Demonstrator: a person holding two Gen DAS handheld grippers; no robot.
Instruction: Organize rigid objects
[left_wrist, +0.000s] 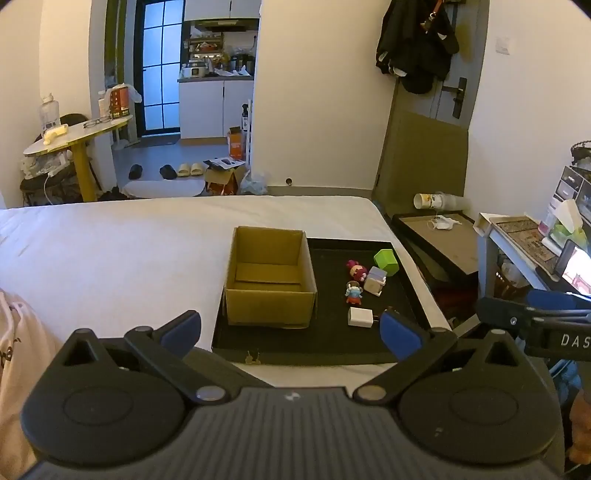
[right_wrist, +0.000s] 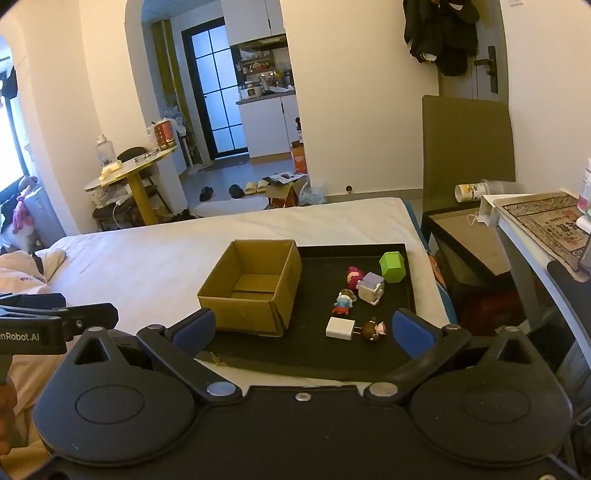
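Observation:
An open, empty cardboard box (left_wrist: 269, 280) (right_wrist: 251, 290) stands on the left part of a black tray (left_wrist: 332, 343) (right_wrist: 317, 354) on a white bed. To its right on the tray lie a green block (left_wrist: 386, 261) (right_wrist: 392, 266), a pale cube (left_wrist: 375, 280) (right_wrist: 371, 288), a pink figurine (left_wrist: 356, 269) (right_wrist: 354, 276), a blue-red figurine (left_wrist: 354, 291) (right_wrist: 343, 301), a white charger (left_wrist: 361, 317) (right_wrist: 340, 328) and a brown-haired figurine (right_wrist: 373, 329). My left gripper (left_wrist: 291, 330) and right gripper (right_wrist: 304, 330) are both open and empty, held before the tray's near edge.
The white bed (left_wrist: 110, 251) extends to the left. A low black table (left_wrist: 443, 243) and a white desk (right_wrist: 535, 229) stand to the right. The other gripper's arm shows at the right edge (left_wrist: 535, 321) and at the left edge (right_wrist: 55, 325).

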